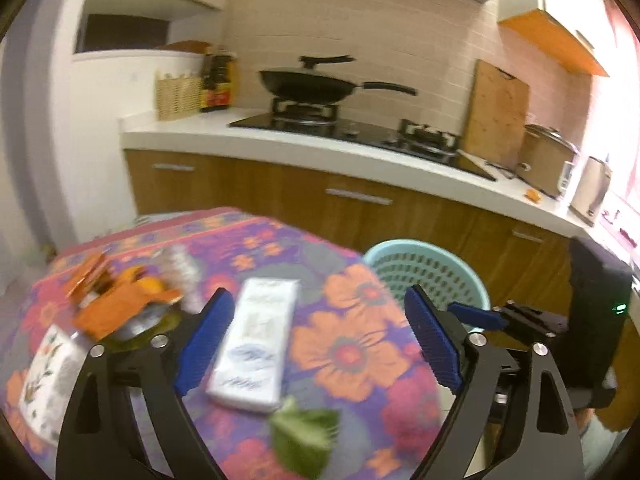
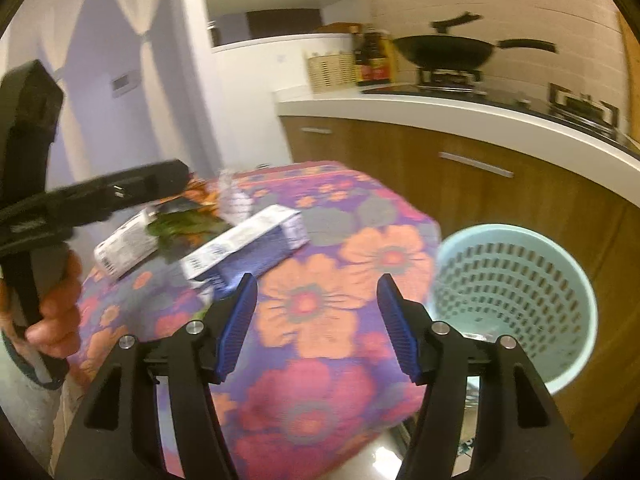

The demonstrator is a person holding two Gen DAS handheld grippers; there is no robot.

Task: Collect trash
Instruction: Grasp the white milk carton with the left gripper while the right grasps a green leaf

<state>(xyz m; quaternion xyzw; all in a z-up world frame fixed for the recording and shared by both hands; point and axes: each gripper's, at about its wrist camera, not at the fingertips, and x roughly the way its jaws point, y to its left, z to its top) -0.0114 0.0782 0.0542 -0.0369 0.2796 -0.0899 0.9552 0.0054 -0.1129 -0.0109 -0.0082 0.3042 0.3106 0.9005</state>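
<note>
On the flowered tablecloth (image 1: pixel 352 352) lie a white tissue pack (image 1: pixel 256 344), a green leaf (image 1: pixel 304 436), orange peel and wrappers (image 1: pixel 120 300), crumpled clear plastic (image 1: pixel 184 268) and a flower-printed white box (image 1: pixel 48 376). My left gripper (image 1: pixel 318 296) hangs open and wide above the tissue pack, holding nothing. A pale blue perforated basket (image 2: pixel 520 280) stands on the floor right of the table. My right gripper (image 2: pixel 318 280) is open over the table's corner, empty. In the right wrist view, a white carton (image 2: pixel 248 244), a second box (image 2: pixel 124 246) and leaves (image 2: pixel 184 224) lie further back.
A hand (image 2: pixel 60 300) holds the left gripper's black frame (image 2: pixel 100 196) at the left. Behind the table runs a white counter (image 1: pixel 280 144) over wooden cabinets (image 1: pixel 360 216), with a wok (image 1: pixel 312 84) on the stove, a cutting board (image 1: pixel 496 112) and a rice cooker (image 1: pixel 548 160).
</note>
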